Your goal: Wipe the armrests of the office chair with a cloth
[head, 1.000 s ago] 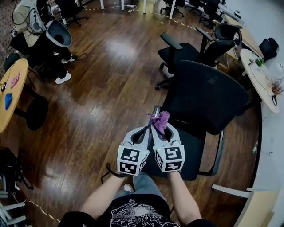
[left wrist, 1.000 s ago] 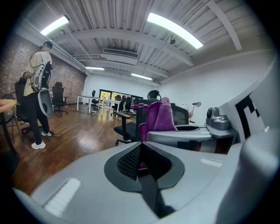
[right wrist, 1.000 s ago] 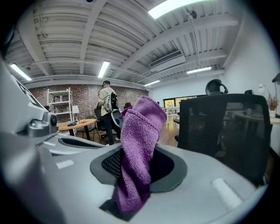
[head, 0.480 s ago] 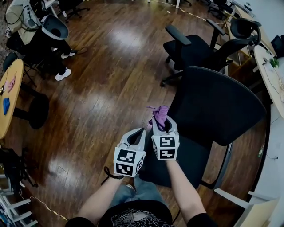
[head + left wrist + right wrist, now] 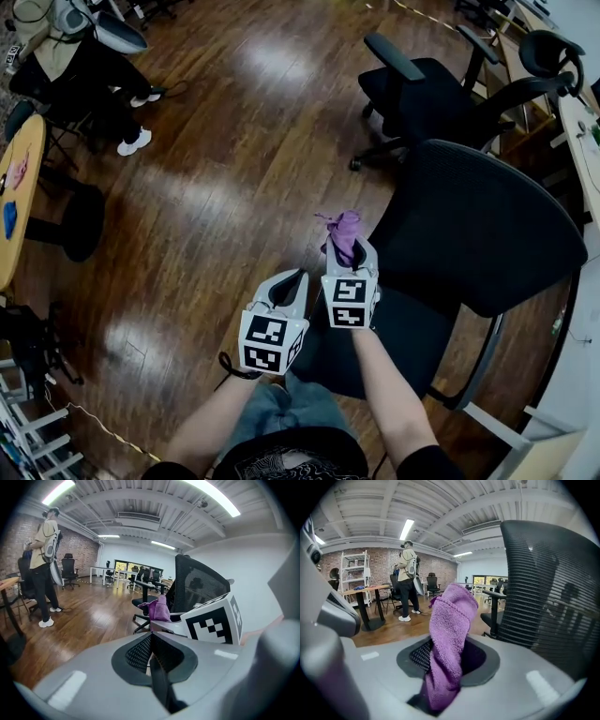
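With my right gripper [image 5: 346, 247] pinching the purple cloth [image 5: 344, 229] at 12 o'clock and my left gripper [image 5: 289, 282] closed on nothing, hard rubbing may tug it free.

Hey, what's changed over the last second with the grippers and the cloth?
The right gripper moved forward, ahead of the left gripper, carrying the purple cloth along beside the office chair. Unchanged: cloth clamped in the right, left shut and empty.

No readable text or numbers anywhere, only square marker patterns (no letters) on gripper cubes [image 5: 265, 341]
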`<control>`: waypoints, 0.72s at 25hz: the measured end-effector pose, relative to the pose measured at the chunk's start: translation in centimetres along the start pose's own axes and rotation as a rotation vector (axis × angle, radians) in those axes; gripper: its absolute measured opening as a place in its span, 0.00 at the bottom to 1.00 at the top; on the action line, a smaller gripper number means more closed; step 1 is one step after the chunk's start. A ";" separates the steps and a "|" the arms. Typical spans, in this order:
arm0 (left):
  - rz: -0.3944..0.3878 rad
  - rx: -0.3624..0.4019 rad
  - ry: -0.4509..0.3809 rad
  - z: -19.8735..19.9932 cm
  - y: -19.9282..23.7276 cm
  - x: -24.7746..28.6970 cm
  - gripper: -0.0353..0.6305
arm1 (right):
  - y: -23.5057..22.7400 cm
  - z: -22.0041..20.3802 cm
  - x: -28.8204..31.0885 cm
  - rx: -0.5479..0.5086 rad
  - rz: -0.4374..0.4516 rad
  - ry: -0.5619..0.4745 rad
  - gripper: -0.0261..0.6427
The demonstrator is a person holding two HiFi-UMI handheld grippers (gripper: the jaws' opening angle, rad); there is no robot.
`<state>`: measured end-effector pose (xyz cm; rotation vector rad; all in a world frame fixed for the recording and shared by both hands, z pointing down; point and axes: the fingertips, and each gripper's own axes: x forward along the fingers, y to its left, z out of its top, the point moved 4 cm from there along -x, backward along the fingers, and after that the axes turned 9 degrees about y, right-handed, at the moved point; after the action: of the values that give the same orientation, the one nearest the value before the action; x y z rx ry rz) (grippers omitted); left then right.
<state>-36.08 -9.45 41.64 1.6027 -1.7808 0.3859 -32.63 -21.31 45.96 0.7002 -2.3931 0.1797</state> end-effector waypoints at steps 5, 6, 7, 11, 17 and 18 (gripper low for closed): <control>-0.009 -0.015 0.006 -0.1 0.0 0.6 0.06 | 0.1 -0.6 -0.2 0.039 0.028 0.014 0.22; -0.011 -0.015 0.006 -0.1 -0.1 0.7 0.06 | 0.2 -0.7 -0.3 0.043 0.035 0.017 0.22; -0.014 -0.015 0.009 -0.2 -0.2 0.7 0.06 | 0.2 -0.8 -0.5 0.047 0.040 0.016 0.22; -0.027 -0.016 0.016 -1.2 -0.5 0.3 0.06 | 0.9 -1.3 -1.7 0.060 0.048 0.013 0.22; -0.053 -0.010 0.020 -3.0 -0.7 -1.0 0.06 | 2.6 -2.8 -3.7 0.081 0.052 0.022 0.22; -0.058 -0.006 0.024 -3.5 -0.8 -1.3 0.06 | 2.9 -3.2 -4.2 0.089 0.050 0.024 0.22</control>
<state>-34.31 -6.41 43.11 1.6347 -1.7126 0.3702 -29.70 -16.05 46.11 0.6749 -2.3927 0.3159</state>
